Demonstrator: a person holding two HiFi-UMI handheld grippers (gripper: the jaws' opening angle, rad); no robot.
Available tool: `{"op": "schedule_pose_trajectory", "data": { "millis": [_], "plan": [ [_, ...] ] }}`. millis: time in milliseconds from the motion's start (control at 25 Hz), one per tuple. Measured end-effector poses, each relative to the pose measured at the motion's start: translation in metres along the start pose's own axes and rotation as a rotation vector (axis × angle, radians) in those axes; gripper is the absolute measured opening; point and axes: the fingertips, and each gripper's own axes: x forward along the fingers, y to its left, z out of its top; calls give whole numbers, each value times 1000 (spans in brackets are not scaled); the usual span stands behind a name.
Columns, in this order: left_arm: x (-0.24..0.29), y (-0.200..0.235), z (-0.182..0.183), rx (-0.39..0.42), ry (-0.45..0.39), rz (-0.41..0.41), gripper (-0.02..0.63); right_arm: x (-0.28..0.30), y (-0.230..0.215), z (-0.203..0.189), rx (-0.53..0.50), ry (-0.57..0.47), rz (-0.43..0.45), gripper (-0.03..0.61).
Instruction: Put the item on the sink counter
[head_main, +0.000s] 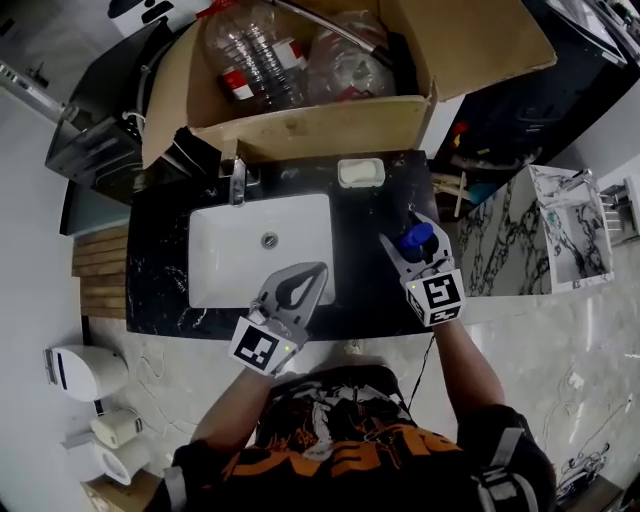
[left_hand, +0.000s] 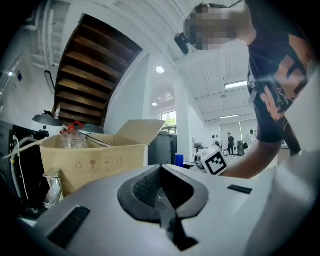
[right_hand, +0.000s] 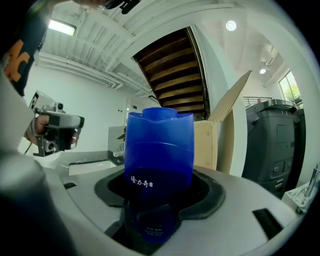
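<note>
A blue plastic bottle stands upright between the jaws of my right gripper, which is shut on it just above the black sink counter, right of the white basin. In the right gripper view the blue bottle fills the middle, its lower body squeezed between the dark pads of the right gripper. My left gripper hovers over the basin's front right corner, shut with nothing in it. In its own view the left gripper shows tips that meet.
A faucet and a soap dish sit behind the basin. A big open cardboard box with plastic bottles stands at the back. A marble-patterned cabinet is to the right, a toilet to the lower left.
</note>
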Motion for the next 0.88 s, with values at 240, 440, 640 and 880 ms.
{"op": "schedule_pose_trajectory", "data": {
  "millis": [240, 440, 640, 880],
  "plan": [
    [-9, 2, -6, 0, 35, 12, 14, 32, -12, -45, 1, 69, -34, 281],
    [-8, 5, -21, 9, 70, 9, 14, 49, -15, -65, 0, 91, -58, 281],
    [0, -2, -19, 2, 65, -25, 14, 55, -10, -72, -13, 100, -52, 281],
    [4, -5, -24, -20, 72, -30, 14, 55, -10, -73, 0, 85, -49, 284]
  ]
}}
